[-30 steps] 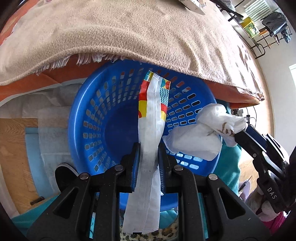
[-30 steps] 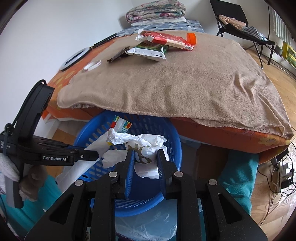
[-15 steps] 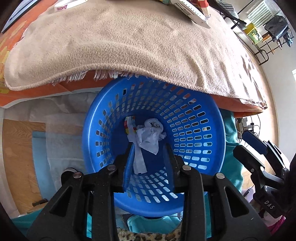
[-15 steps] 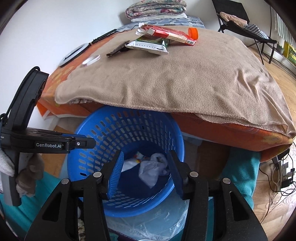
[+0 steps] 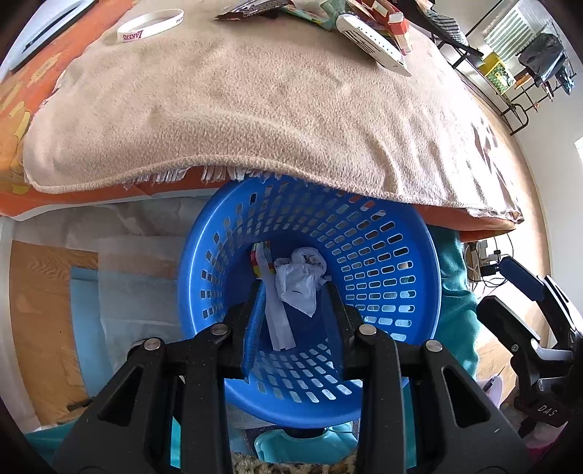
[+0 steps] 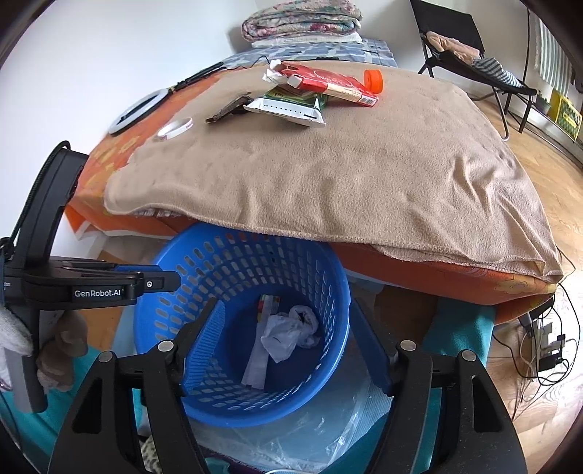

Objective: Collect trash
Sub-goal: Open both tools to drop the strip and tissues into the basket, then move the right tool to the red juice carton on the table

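A blue perforated basket (image 5: 382,255) (image 6: 233,262) stands on the floor, tucked under the bed's edge. Inside it lie a crumpled white bag (image 5: 300,279) (image 6: 289,330) and a flat white wrapper with a coloured end (image 5: 273,317) (image 6: 258,350). My left gripper (image 5: 293,291) is open and empty above the basket. My right gripper (image 6: 286,313) is wide open and empty above the basket. More trash lies on the tan blanket (image 6: 346,167): a red carton (image 6: 328,85), a white packet (image 6: 286,111), a dark wrapper (image 6: 229,107) and an orange cap (image 6: 373,80).
A white wristband (image 6: 175,127) and a white ring light (image 6: 138,111) lie on the bed's left side. Folded blankets (image 6: 302,18) are stacked at the far end. A black chair (image 6: 462,47) stands at the back right. Clear plastic (image 6: 320,430) lies under the basket. Cables (image 6: 543,346) trail on the floor at right.
Both grippers opened and let go of the wrapper and the white bag, which dropped into the basket. Both grippers then drew back and up.
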The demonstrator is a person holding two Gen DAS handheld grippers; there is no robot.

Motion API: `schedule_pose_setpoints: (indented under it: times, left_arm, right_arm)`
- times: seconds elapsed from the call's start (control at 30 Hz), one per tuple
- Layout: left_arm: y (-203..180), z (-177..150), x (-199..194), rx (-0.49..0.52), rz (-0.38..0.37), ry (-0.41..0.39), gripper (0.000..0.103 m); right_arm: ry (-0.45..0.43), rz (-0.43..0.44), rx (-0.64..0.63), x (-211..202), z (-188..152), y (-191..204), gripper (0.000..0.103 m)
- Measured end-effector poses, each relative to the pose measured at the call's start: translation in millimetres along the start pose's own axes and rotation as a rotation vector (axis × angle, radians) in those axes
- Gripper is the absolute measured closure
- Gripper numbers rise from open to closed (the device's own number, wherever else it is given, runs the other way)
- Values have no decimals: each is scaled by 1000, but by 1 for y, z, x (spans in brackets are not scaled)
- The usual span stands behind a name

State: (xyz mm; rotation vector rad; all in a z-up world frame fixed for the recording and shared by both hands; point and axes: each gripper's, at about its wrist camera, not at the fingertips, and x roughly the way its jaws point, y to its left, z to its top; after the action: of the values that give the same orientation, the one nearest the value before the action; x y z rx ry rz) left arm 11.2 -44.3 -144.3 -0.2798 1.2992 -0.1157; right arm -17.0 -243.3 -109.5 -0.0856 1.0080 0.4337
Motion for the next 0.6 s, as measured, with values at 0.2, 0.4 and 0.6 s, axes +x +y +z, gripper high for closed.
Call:
schedule_pose_setpoints:
  times: [0.2, 0.4, 0.6]
  left_arm:
    - [0, 3, -9, -6, -12, -8, 71]
    - [0, 16, -29, 3, -11, -50, 53]
    - [12, 47, -49, 3, 16, -108, 53]
  right_arm:
    - [24, -17, 25, -2, 6, -2, 24]
    - [35, -9, 41, -3, 14, -5, 24]
    - [-36, -6, 47, -10, 24, -13, 24]
